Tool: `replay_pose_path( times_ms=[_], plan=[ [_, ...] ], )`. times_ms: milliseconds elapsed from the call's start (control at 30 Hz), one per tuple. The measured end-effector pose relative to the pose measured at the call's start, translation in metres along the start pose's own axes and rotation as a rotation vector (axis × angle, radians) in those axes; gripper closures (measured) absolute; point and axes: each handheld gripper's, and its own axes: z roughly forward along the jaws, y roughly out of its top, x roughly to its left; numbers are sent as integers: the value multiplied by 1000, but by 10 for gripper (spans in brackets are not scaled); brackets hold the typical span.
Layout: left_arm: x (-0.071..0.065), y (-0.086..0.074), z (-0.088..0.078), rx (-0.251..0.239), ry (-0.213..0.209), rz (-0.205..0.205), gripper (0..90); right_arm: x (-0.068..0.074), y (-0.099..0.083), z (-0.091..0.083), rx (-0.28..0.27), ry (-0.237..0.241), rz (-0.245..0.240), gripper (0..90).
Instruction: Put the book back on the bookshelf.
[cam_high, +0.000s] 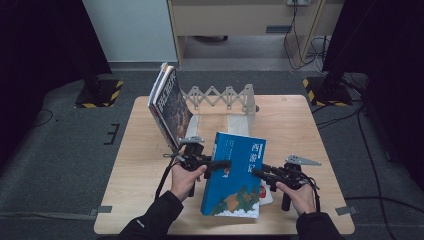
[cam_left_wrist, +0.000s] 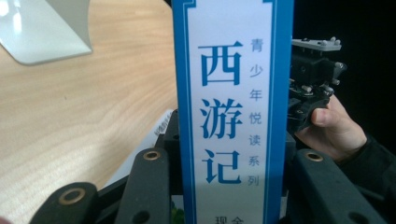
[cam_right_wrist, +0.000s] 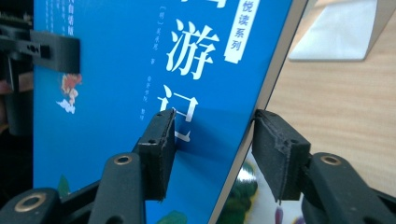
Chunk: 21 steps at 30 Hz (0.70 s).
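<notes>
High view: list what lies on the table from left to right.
Leaning books → left gripper → blue book → right gripper. The white folding rack stands behind, overlapping these, so it is left out of the order.

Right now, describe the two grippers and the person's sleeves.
Both the left gripper and the right gripper are black, each topped by a grey three-cornered plate and trailing a black cable. Their jaws have brass-coloured pivot rings and black pads. The sleeves are black.
</notes>
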Motion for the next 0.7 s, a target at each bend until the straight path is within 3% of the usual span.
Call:
replay_pose_path(
  times_ms=[167, 367, 600, 700],
  plan=[
    [2, 3, -5, -49, -12, 20, 617, 1, 11, 2, -33, 0, -9, 531],
    [-1, 6, -11, -116, -17, 112, 615, 5, 25, 2, -96, -2, -43, 569],
    [1, 0, -11, -73, 24, 165, 607, 9, 24, 5, -68, -17, -102, 591],
    [4, 0, -9, -66, 33, 159, 604, 9, 23, 4, -63, -20, -112, 597]
  ],
)
